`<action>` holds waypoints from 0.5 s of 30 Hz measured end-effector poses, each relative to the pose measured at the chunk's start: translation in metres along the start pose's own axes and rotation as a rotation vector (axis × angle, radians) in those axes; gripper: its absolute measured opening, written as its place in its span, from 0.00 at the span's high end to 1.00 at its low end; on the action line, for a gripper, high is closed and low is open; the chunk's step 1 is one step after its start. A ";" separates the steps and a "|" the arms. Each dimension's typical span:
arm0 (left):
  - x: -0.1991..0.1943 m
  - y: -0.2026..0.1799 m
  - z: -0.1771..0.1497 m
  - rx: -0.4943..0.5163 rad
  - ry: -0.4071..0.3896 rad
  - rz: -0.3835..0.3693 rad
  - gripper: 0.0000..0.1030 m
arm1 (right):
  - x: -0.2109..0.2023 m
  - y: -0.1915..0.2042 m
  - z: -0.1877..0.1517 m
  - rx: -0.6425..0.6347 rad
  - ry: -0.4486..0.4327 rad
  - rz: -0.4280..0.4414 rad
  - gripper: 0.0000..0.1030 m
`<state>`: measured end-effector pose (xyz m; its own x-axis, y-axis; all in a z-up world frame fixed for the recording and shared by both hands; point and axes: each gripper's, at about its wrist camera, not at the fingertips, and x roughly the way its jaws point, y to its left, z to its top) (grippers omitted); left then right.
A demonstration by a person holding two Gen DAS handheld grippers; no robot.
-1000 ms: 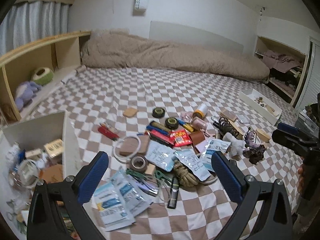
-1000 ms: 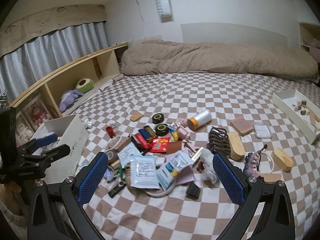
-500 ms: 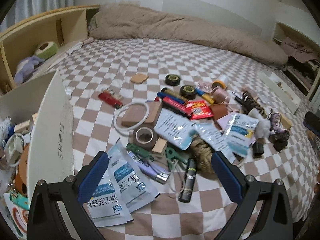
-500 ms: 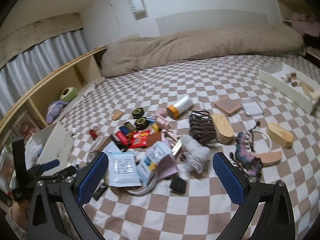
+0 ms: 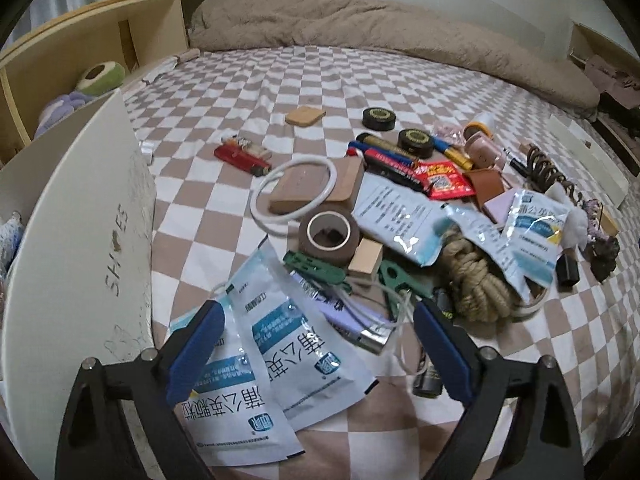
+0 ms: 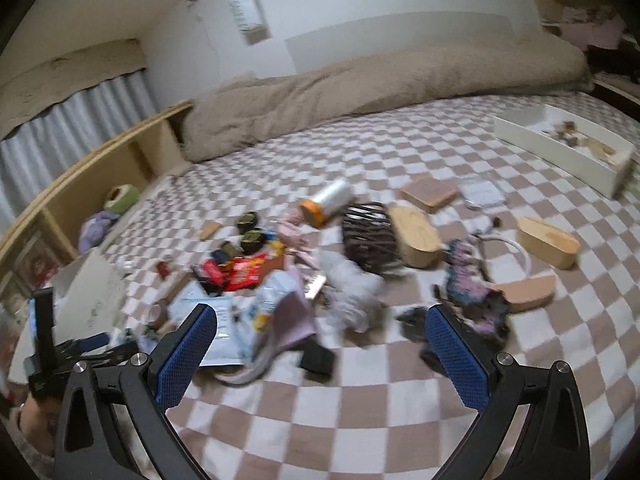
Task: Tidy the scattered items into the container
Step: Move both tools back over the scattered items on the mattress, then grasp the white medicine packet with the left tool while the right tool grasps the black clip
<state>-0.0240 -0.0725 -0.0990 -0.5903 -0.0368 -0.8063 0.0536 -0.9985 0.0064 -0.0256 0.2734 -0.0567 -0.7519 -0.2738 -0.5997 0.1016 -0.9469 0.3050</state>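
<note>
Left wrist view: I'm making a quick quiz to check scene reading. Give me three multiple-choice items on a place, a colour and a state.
1. Where do the white and blue packets lie?
A. between the left gripper's fingers
B. on the shelf
C. under the blanket

2. What colour is the lighter?
A. green
B. red
C. white

3. How does the left gripper stand?
A. shut on the tape roll
B. shut with nothing in it
C. open, holding nothing

Answers: 1 A, the packets lie on the checked bed cover between the blue pads. 2 B, its body is plainly red. 3 C, the pads stand wide apart and press on nothing.
</note>
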 end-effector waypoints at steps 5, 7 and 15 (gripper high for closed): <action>0.006 0.000 -0.003 0.017 0.021 0.025 0.22 | 0.012 -0.007 -0.007 0.021 0.024 -0.052 0.00; 0.006 0.001 -0.004 0.014 0.019 0.021 0.24 | 0.017 -0.003 -0.011 0.000 0.044 -0.055 0.00; 0.000 0.006 -0.005 -0.001 0.000 0.005 0.50 | 0.041 0.022 -0.028 -0.081 0.136 -0.087 0.00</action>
<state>-0.0195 -0.0785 -0.1020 -0.5904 -0.0418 -0.8060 0.0572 -0.9983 0.0099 -0.0363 0.2364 -0.0950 -0.6659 -0.2056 -0.7172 0.0968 -0.9770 0.1902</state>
